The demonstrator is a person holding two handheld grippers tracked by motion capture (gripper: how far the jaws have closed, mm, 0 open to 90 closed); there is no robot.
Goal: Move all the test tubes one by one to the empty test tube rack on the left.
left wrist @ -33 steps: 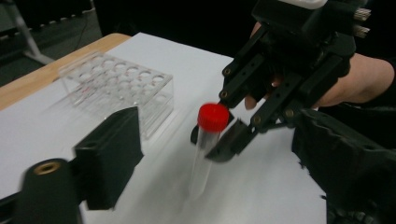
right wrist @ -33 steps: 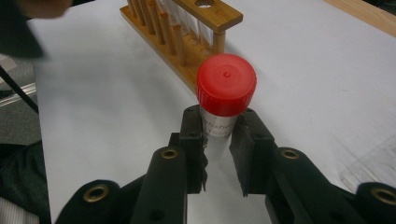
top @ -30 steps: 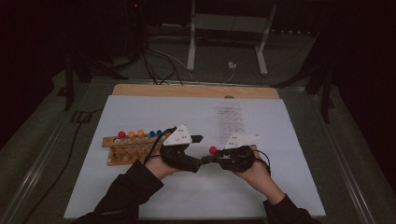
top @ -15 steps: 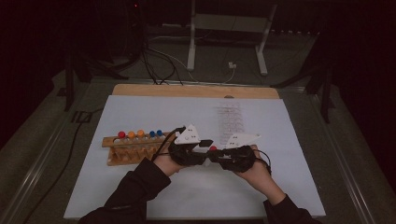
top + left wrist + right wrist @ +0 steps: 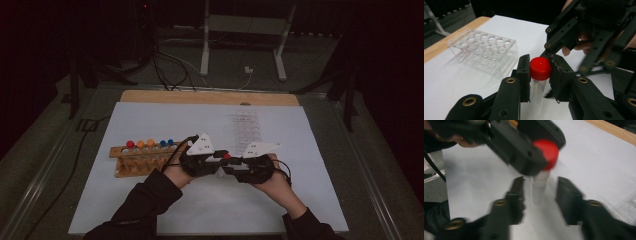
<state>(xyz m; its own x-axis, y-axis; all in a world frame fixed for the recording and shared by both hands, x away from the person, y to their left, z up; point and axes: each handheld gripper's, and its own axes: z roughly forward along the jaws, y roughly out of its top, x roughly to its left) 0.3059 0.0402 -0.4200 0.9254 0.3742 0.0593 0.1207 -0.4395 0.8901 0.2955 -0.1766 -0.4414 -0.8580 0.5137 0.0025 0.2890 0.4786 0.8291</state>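
A clear tube with a red cap [image 5: 540, 68] stands upright between my two grippers at the front middle of the white sheet [image 5: 300, 140]. My left gripper [image 5: 539, 72] has just been closing, and its pads now press on the red cap from both sides. My right gripper [image 5: 540, 192] has just been opening; its jaws stand apart on either side of the tube's clear body [image 5: 538, 188] without touching it. From the high view the two grippers meet nose to nose at the red cap [image 5: 227, 156], the left gripper [image 5: 220, 159] beside the right gripper [image 5: 235, 161].
A wooden rack [image 5: 142, 156] with several tubes capped red, orange and blue lies left of my hands. A clear plastic rack [image 5: 484, 50] with rows of holes stands farther back on the sheet. A wooden board edge [image 5: 210, 97] runs along the far side.
The left gripper moved right to meet the right one and shut on the red cap. The right gripper's jaws spread off the tube.
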